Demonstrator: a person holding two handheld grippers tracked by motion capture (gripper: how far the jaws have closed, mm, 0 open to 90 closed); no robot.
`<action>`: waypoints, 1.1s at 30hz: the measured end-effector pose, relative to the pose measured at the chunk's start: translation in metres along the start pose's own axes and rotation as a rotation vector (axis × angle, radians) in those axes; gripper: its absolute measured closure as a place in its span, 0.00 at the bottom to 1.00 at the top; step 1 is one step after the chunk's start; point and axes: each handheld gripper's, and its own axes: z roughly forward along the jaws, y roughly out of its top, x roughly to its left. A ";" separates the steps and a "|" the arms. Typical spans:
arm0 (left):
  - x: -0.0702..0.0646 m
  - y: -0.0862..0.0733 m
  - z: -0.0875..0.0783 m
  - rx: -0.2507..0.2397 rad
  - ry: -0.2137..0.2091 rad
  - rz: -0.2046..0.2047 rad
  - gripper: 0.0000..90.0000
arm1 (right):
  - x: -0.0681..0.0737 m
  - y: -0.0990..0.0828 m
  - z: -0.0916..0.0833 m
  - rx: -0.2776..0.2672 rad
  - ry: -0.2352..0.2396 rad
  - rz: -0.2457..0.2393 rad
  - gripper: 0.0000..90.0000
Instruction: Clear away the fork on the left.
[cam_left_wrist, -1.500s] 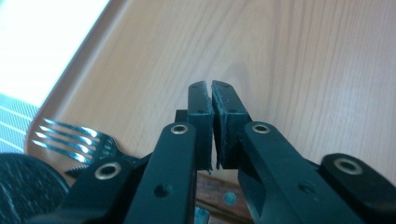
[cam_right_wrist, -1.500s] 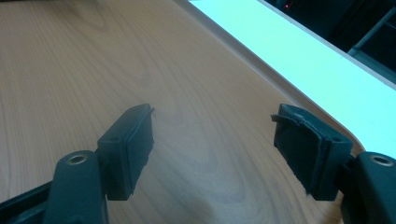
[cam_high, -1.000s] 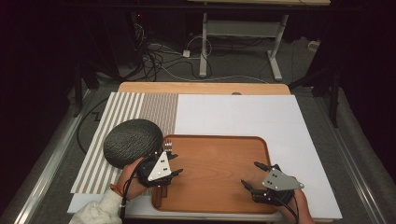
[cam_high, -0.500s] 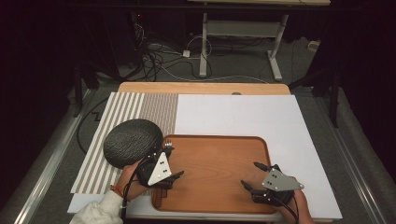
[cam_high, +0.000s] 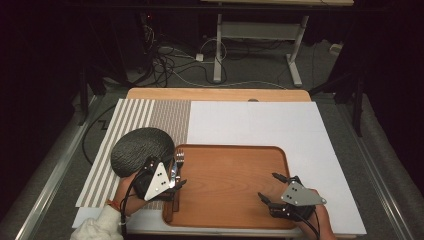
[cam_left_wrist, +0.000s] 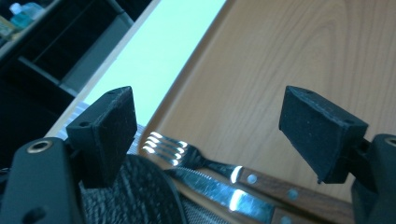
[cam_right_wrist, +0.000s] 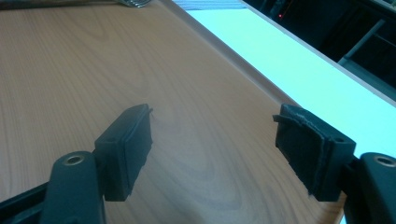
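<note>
A fork (cam_high: 179, 159) and a knife (cam_high: 172, 204), both with wooden handles, lie side by side along the left rim of the wooden tray (cam_high: 235, 185). My left gripper (cam_high: 176, 179) hovers just over them. Its jaws have just been opening and now stand wide with nothing between the pads. In the left gripper view the fork (cam_left_wrist: 173, 150) and the knife (cam_left_wrist: 219, 190) lie below the open left gripper (cam_left_wrist: 210, 116), beside a dark round plate (cam_left_wrist: 135, 196). My right gripper (cam_high: 268, 186) is open over the tray's right part; in the right gripper view it (cam_right_wrist: 212, 140) holds nothing.
The dark textured plate (cam_high: 140, 150) rests on a striped placemat (cam_high: 125, 125) left of the tray. A white sheet (cam_high: 260, 125) covers the table behind and to the right of the tray. Cables and a desk frame (cam_high: 220, 45) are on the floor beyond.
The left gripper's jaws have spread apart, and the hand has shifted slightly over the fork and knife. The right gripper has stayed where it was.
</note>
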 end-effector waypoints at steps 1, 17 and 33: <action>0.001 -0.001 -0.001 0.001 0.005 -0.001 0.20 | 0.000 0.000 0.000 -0.002 0.000 0.001 0.30; 0.009 -0.023 -0.022 0.011 0.056 -0.034 0.20 | -0.002 0.000 -0.004 -0.025 -0.035 0.010 0.26; 0.009 -0.064 -0.046 0.065 0.134 -0.115 0.20 | -0.006 0.002 0.002 -0.033 -0.024 0.016 0.26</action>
